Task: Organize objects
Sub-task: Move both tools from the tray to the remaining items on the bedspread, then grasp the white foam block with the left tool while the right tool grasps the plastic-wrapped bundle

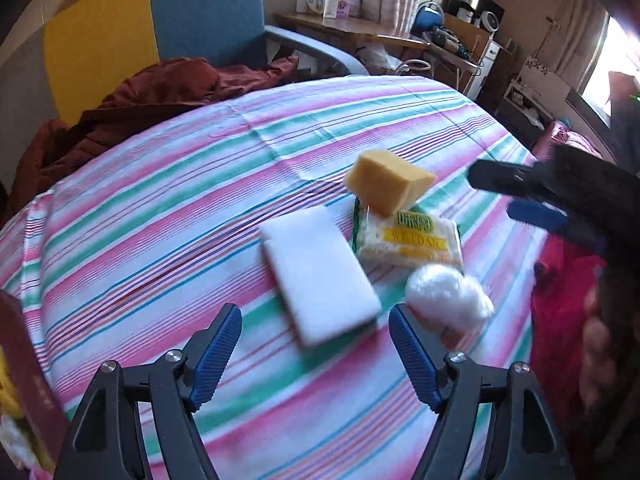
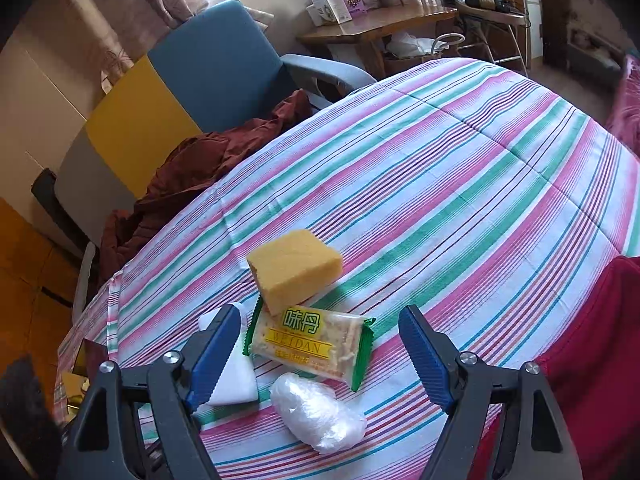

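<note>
Both the left hand-held gripper (image 1: 314,354) and right hand-held gripper (image 2: 320,354) gape wide, empty; approach the white block (image 1: 320,274) squarely, closing across its narrow sides, near the bed's (image 1: 160,208) edge

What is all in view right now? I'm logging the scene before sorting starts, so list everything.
yellow sponge: 1, yellow, mid table, one end resting on the cracker packet
cracker packet: 1, green-edged, clear, nearer than the sponge
white block: 1, white, left of the packet
clear plastic bundle: 1, whitish, nearest the person
striped tablecloth: 1, pink, green and white, covering the table
brown cloth: 1, reddish brown, heaped on the armchair
armchair: 1, blue, behind the table
left gripper: 1, black with blue pads, open, above the white block
right gripper: 1, same colours, open, above the packet
</note>
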